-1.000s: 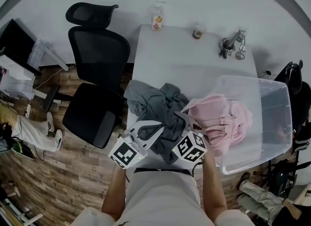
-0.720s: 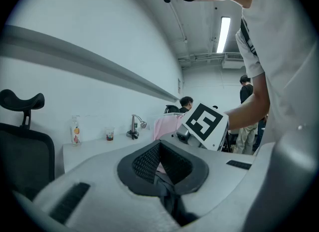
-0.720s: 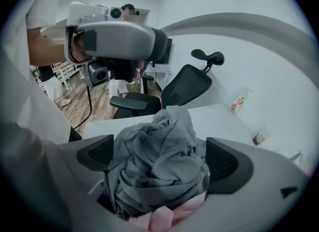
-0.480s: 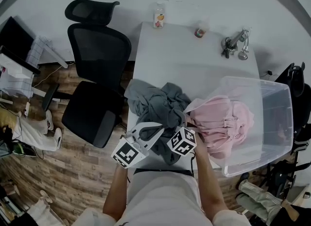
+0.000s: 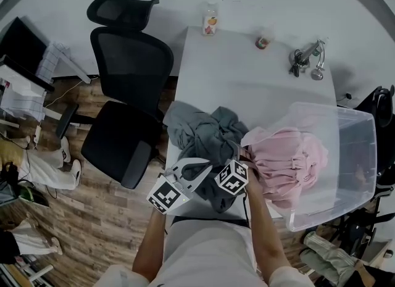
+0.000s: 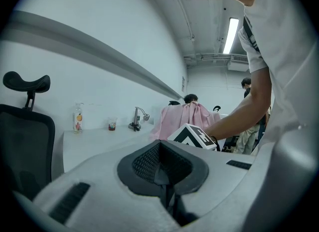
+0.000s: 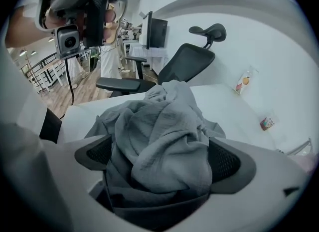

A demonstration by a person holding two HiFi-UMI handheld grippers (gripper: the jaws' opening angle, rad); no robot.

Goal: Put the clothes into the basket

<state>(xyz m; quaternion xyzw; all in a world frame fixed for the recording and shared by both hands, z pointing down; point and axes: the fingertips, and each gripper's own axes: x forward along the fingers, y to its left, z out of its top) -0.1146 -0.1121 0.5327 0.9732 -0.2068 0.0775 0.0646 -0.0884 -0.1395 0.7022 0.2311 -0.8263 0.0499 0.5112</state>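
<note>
A crumpled grey garment (image 5: pixel 200 133) lies on the white table (image 5: pixel 247 76), near its front left corner. A pink garment (image 5: pixel 290 162) hangs over the near rim of the clear plastic basket (image 5: pixel 361 156) at the right. My right gripper (image 5: pixel 239 156) is pushed into the grey pile. In the right gripper view its jaws are opening wide, with a bunch of grey cloth (image 7: pixel 159 136) filling the gap of the right gripper (image 7: pixel 159 158). My left gripper (image 5: pixel 207 167) hovers at the table's front edge beside the pile, shut (image 6: pixel 162 168) on nothing. The pink garment (image 6: pixel 182 118) shows beyond it.
A black office chair (image 5: pixel 126 94) stands left of the table. Along the table's far edge stand a bottle (image 5: pixel 211 21), a small cup (image 5: pixel 262 42) and a metal object (image 5: pixel 307 60). People stand in the background of the left gripper view.
My right gripper has moved left, away from the pink garment at the basket rim and into the grey pile. The left gripper has barely moved.
</note>
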